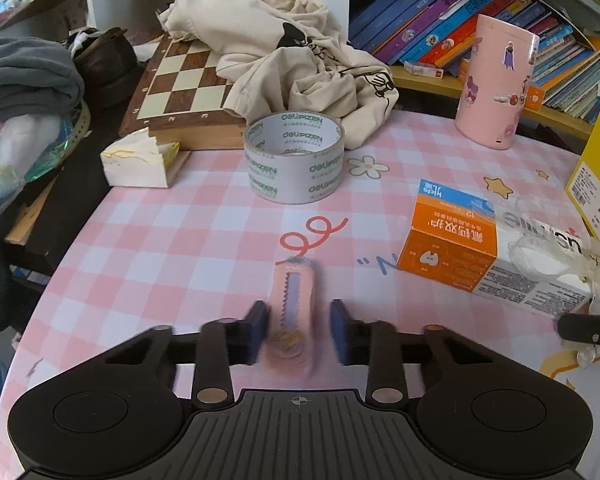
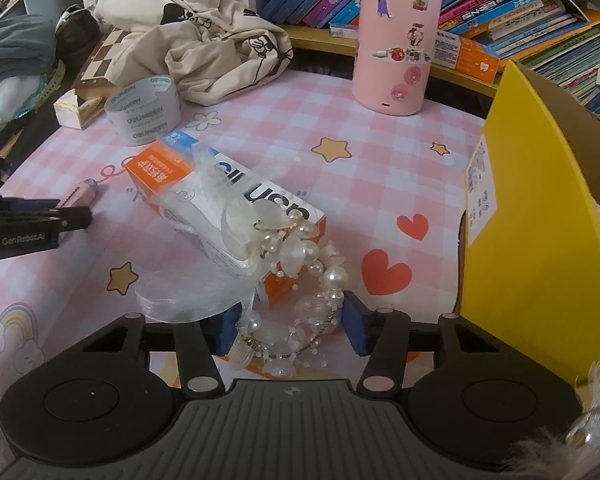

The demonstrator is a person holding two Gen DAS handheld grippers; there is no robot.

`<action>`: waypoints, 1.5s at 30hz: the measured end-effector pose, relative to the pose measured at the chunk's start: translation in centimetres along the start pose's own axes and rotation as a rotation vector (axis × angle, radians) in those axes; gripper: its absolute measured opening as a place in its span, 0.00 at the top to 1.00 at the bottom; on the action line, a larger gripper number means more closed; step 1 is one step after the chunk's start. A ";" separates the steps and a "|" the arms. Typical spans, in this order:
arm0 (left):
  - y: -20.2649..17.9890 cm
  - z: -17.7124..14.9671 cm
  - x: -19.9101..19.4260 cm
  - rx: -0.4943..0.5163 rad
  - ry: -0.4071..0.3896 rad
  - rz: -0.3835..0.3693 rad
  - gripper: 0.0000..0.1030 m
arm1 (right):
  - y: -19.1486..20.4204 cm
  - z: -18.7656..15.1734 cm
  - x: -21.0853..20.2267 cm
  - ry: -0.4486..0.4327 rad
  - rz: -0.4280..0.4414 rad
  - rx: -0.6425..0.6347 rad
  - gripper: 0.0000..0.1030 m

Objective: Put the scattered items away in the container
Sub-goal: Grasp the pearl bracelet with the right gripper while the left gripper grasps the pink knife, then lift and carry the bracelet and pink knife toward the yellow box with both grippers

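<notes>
Both hands are at the pick-up step at once, each gripper settling on one of the loose things lying on the pink checked tablecloth [image 1: 148,240].

The left gripper [image 1: 299,330] straddles a small pink box cutter [image 1: 294,300] that lies just in front of the orange toothpaste box [image 1: 448,240], on the side toward the tape roll [image 1: 295,156]. The picture is smeared there, and a sliver of cloth shows between the cutter and the right-hand pad, so I cannot swear the pads press it; I judge the fingers [image 1: 258,330] drawn in to a narrow pinch on the cutter's handle end.

The right gripper [image 2: 290,330] sits at the near end of the toothpaste box [image 2: 220,200], where a pearl hair ornament [image 2: 300,280] with a sheer ribbon lies draped over the box. Its blue pads [image 2: 356,330] bracket the lower loop of pearls, closed in snug against the beads on both sides, so it seems to hold the ornament.

The yellow cardboard box [image 2: 540,220] stands just right of the toothpaste box, open at the top. Next, I reckon, each hand must lift straight up, checking nothing slips, and the ribbon must come clear of the toothpaste box without dragging it before the carry to the yellow box.
</notes>
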State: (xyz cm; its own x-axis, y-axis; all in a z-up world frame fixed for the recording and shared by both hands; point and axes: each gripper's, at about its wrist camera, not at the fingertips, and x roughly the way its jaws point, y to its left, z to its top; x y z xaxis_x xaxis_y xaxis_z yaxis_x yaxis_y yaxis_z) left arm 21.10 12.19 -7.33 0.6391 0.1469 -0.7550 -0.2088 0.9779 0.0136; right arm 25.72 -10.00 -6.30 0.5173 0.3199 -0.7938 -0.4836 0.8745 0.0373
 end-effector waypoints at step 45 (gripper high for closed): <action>-0.1 -6.0 -12.8 -0.086 -0.090 -0.236 0.78 | 4.7 -5.9 -9.7 -0.088 -0.004 -0.008 0.53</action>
State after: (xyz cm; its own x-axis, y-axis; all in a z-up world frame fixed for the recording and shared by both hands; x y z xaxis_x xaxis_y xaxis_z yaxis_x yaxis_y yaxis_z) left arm 8.52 9.36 -1.61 0.7401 -0.0670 -0.6692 -0.1059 0.9710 -0.2143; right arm 14.24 -11.20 -2.03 0.5795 0.3472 -0.7373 -0.4865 0.8732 0.0288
